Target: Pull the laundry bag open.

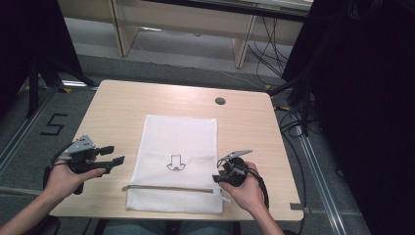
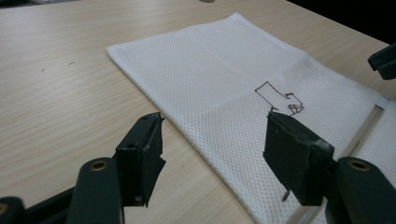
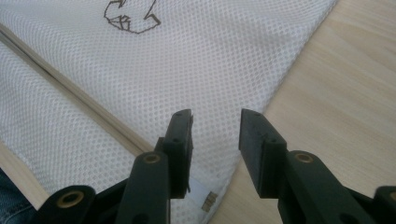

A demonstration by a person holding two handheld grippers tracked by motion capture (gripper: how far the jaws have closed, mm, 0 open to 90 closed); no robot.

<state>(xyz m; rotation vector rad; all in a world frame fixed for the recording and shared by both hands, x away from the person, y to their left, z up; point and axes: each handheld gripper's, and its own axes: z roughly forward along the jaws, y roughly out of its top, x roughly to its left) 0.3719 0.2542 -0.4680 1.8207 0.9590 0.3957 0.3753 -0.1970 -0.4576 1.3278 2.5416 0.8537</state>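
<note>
A white mesh bag (image 1: 178,147) lies flat in the middle of the wooden table (image 1: 122,107), with a zipper (image 1: 171,188) running across its near end and a small black drawing (image 1: 176,164) on its face. My left gripper (image 1: 115,154) stands open just left of the bag's left edge, its jaws (image 2: 215,135) spread wide and low over that edge. Over the bag's right edge, close to the zipper's end, my right gripper (image 1: 218,175) is open with nothing between its fingers. The right gripper view (image 3: 215,121) shows a small white tag (image 3: 205,196) under its jaws.
A round cable hole (image 1: 220,101) sits at the table's far right. Beyond the table are wooden furniture legs (image 1: 122,29) and, on the floor to the right, loose cables (image 1: 288,122). Black curtains hang on both sides.
</note>
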